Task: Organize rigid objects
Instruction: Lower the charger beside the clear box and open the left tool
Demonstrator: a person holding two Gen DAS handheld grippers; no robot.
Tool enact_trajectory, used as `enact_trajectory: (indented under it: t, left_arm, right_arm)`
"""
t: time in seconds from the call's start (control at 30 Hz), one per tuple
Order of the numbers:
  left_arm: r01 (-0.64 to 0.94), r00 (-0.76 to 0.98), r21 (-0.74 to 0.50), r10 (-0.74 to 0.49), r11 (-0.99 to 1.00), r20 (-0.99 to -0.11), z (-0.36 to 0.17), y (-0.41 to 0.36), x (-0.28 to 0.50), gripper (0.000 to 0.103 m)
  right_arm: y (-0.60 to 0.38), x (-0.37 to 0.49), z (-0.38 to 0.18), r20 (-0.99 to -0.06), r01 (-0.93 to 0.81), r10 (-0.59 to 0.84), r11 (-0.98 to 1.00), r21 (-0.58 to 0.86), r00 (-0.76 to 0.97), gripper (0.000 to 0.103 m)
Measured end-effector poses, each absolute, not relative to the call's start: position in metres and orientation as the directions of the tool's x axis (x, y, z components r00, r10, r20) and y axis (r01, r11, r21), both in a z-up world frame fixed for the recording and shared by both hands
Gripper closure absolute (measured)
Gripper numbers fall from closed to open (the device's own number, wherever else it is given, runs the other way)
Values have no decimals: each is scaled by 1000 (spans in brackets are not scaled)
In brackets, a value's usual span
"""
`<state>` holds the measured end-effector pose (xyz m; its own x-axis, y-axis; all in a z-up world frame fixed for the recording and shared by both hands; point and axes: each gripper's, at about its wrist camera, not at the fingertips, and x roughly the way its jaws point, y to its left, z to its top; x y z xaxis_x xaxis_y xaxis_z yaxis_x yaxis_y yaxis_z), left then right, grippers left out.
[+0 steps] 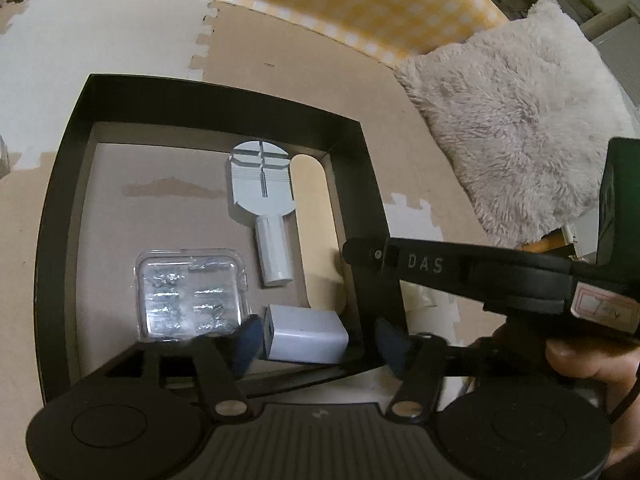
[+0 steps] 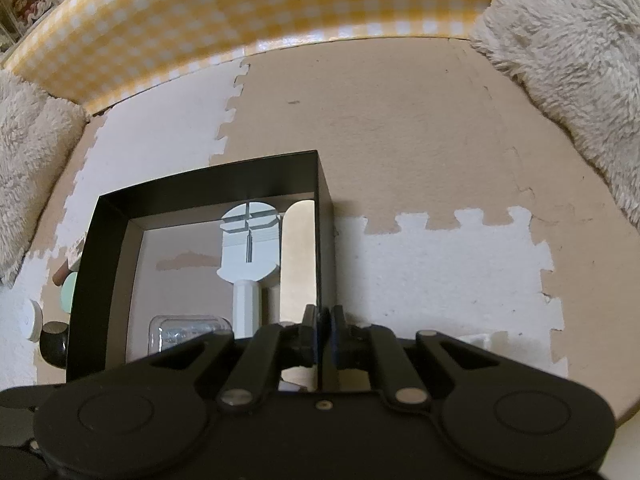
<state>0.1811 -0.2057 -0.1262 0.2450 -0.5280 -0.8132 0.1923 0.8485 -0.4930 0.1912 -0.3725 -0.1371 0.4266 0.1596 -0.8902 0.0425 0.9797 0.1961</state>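
A black box [image 1: 68, 152] lies on the foam floor mat. Inside it are a white tool with a round slotted head [image 1: 261, 184], a beige oblong piece [image 1: 316, 220], a clear plastic case [image 1: 188, 292] and a white charger block [image 1: 304, 334]. My left gripper [image 1: 320, 340] is open, its blue pads either side of the charger block at the box's near right corner. My right gripper [image 2: 323, 332] is shut on the box's right wall [image 2: 325, 216]; it also shows in the left wrist view [image 1: 352, 250]. The tool [image 2: 248, 236] and beige piece [image 2: 298, 256] show in the right wrist view.
A fluffy cream cushion [image 1: 516, 120] lies right of the box and another [image 2: 24, 160] to the left. A yellow checked wall [image 2: 240, 12] runs behind. Small items, one mint green [image 2: 68, 292] and one black [image 2: 54, 342], lie left of the box.
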Motion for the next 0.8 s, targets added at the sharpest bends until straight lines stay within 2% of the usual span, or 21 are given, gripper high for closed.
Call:
enact_trajectory:
  t: [0.07,0.13,0.2,0.4,0.8]
  left_arm:
    - [200,250,-484,-522,852,-815,-124,-205,180,36]
    - [206,257,-476,-517,855,-816,-121,-204,180,31]
    - [212,260,-469,-512,857,-818,-119,-202,179,20]
    - [232,268,-432,-485,871,-833,-114,-198,175,9]
    - [267,283,-393,-462,880,-841,-101,-192,168,0]
  right_arm:
    - [-373,192,-137,-890,45,161,979,199,427,96]
    - [-373,192,-138,-890,49,164,978,204,426,95]
    - [-373,192,-138,-889,49,164,978,204,426,95]
    - [-372,192,-139,-892,42,160,980,196,422,95]
    - [-369,192,-140,-897,26,146,985,173,416,95]
